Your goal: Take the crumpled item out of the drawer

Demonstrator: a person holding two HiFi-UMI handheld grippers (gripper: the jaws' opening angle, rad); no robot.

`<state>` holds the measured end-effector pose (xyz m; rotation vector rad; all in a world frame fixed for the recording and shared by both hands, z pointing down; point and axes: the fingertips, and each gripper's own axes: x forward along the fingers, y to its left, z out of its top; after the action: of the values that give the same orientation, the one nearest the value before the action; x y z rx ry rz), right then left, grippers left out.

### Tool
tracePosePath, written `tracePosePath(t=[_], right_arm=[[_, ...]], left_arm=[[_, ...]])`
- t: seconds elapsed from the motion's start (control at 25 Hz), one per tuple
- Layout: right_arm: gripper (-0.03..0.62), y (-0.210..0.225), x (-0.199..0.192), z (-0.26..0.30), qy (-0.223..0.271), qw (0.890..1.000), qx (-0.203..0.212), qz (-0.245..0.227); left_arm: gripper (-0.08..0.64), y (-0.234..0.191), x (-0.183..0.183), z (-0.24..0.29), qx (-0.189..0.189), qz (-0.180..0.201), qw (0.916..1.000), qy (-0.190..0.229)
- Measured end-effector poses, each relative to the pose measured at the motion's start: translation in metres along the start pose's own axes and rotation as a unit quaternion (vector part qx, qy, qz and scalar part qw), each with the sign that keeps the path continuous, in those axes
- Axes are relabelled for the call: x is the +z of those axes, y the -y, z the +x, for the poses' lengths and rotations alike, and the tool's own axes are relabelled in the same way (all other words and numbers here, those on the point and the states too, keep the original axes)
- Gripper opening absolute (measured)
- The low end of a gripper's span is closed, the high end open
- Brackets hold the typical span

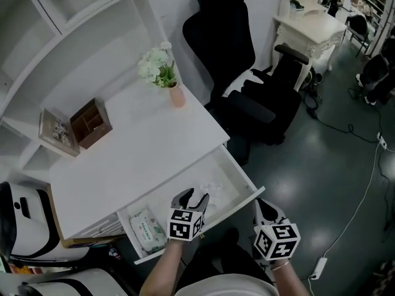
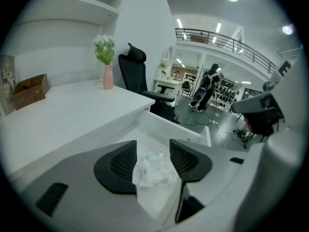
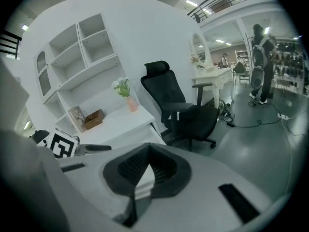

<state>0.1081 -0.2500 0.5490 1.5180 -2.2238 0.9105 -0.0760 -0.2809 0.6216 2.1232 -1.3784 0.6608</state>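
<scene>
Paper (image 1: 213,189), crumpled into a loose white wad with sharp folds, is lying on the floor of the pulled-out drawer (image 1: 245,182), toward its right end. The left tool (image 1: 192,197) is reaching over the drawer's front wall, its jaws standing apart on either side of the wad (image 2: 152,170); whether they are touching it cannot be told. A packet of wipes (image 1: 147,227) is lying at the drawer's left end, well apart from the wad, with bare drawer floor between them. The right tool (image 1: 263,208) is hanging clenched and empty just outside the drawer's front right corner, over open floor. A black chair (image 1: 247,91) is standing near the drawer's far side, beside the white table (image 1: 142,147).
</scene>
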Motion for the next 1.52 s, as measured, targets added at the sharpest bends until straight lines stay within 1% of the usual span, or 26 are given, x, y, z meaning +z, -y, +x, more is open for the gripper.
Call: tracePosePath(t=[0.24, 0.48, 0.88, 1.16, 1.32, 1.52], right_arm=[[0.002, 0.006, -0.01, 0.002, -0.012, 1.0, 0.0, 0.006], [0.002, 0.011, -0.016, 0.0, -0.017, 1.0, -0.004, 0.012], [0.002, 0.022, -0.02, -0.006, -0.022, 0.999, -0.016, 0.021], [0.002, 0.028, -0.023, -0.005, -0.026, 0.999, -0.02, 0.028], [0.002, 0.03, -0.025, -0.005, -0.027, 0.999, -0.022, 0.031], [0.002, 0.026, -0.028, -0.004, -0.03, 0.999, -0.017, 0.03]], left_arm=[[0.209, -0.009, -0.026, 0.031, 0.007, 0.015, 0.9984, -0.053], [0.207, -0.018, -0.056, 0.059, 0.014, 0.013, 0.9939, -0.109], [0.208, -0.023, -0.082, 0.091, 0.015, 0.037, 0.9845, -0.171], [0.195, -0.023, -0.092, 0.103, 0.024, 0.051, 0.9791, -0.195], [0.17, -0.019, -0.094, 0.105, 0.018, 0.054, 0.9783, -0.199], [0.118, -0.012, -0.096, 0.107, 0.002, 0.062, 0.9767, -0.206]])
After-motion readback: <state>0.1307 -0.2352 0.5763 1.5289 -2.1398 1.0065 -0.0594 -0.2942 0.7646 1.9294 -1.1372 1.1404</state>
